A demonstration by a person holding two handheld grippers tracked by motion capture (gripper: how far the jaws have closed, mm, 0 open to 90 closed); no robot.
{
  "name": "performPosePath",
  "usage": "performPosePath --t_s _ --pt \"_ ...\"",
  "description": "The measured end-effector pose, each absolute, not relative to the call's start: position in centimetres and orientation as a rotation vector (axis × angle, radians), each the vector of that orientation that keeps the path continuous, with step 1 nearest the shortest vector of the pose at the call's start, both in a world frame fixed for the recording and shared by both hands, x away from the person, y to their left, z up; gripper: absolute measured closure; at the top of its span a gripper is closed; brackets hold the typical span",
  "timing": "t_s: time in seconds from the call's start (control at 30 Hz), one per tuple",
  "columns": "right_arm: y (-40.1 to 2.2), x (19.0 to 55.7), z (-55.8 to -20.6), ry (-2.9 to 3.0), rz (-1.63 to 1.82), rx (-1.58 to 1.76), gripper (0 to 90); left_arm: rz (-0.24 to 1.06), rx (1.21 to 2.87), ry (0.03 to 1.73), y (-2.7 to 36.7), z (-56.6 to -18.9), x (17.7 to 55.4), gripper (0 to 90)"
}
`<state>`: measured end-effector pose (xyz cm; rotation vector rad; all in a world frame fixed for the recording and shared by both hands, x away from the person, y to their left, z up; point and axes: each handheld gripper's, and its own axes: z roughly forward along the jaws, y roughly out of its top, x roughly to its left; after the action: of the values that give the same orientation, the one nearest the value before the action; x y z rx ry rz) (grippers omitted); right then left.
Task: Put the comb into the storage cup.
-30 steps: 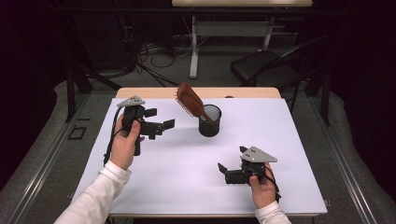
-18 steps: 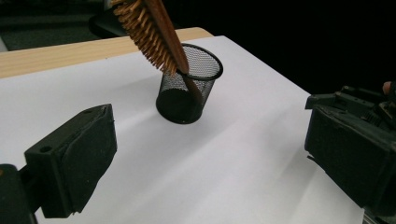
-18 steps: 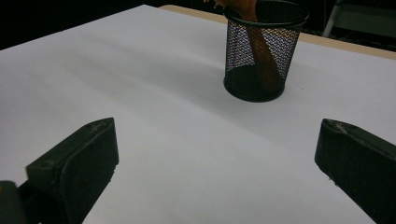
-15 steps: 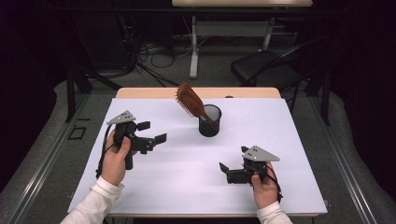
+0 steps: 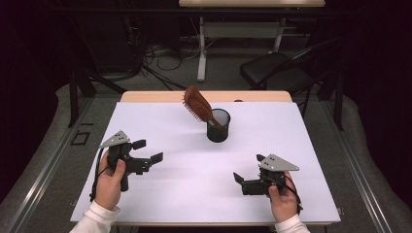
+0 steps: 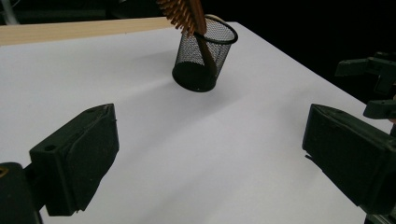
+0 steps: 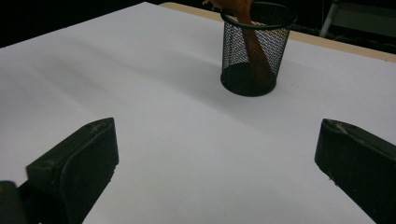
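Observation:
A black mesh cup [image 5: 218,125] stands upright near the middle back of the white table [image 5: 160,116]. A brown hairbrush [image 5: 198,105] leans in it, handle down, bristle head up and to the left. The cup [image 6: 202,55] with the brush [image 6: 183,13] also shows ahead in the left gripper view, and the cup [image 7: 255,49] in the right gripper view. My left gripper [image 5: 147,151] hovers open at the front left, well away from the cup. My right gripper [image 5: 248,168] rests open at the front right, nothing between its jaws.
A strip of wooden tabletop [image 5: 145,96] shows behind the white sheet. A black chair [image 5: 277,73] and a table leg [image 5: 201,53] with cables stand on the floor beyond. My right gripper [image 6: 373,79] appears at the far right of the left gripper view.
My left gripper has drawn back from beside the cup toward the front left of the table. The right gripper has stayed where it was.

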<state>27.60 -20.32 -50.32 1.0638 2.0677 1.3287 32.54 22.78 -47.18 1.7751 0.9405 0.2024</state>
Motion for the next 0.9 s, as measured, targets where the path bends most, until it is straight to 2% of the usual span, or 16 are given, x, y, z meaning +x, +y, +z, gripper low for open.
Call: performPosePath --t_s 0.43,0.6,0.9 --pt "-22.2 27.0 -51.5 2.043 1.318 1.129 0.0 0.21 1.739 0.969 24.4 -50.0 31.3 3.9" --pt "-22.6 27.1 -51.8 2.029 1.326 1.146 0.0 0.269 1.746 0.954 24.7 -50.5 31.1 3.9" --pt "-23.3 27.1 -52.3 2.006 1.327 1.174 0.0 0.283 1.763 0.932 24.7 -51.4 31.0 3.8"
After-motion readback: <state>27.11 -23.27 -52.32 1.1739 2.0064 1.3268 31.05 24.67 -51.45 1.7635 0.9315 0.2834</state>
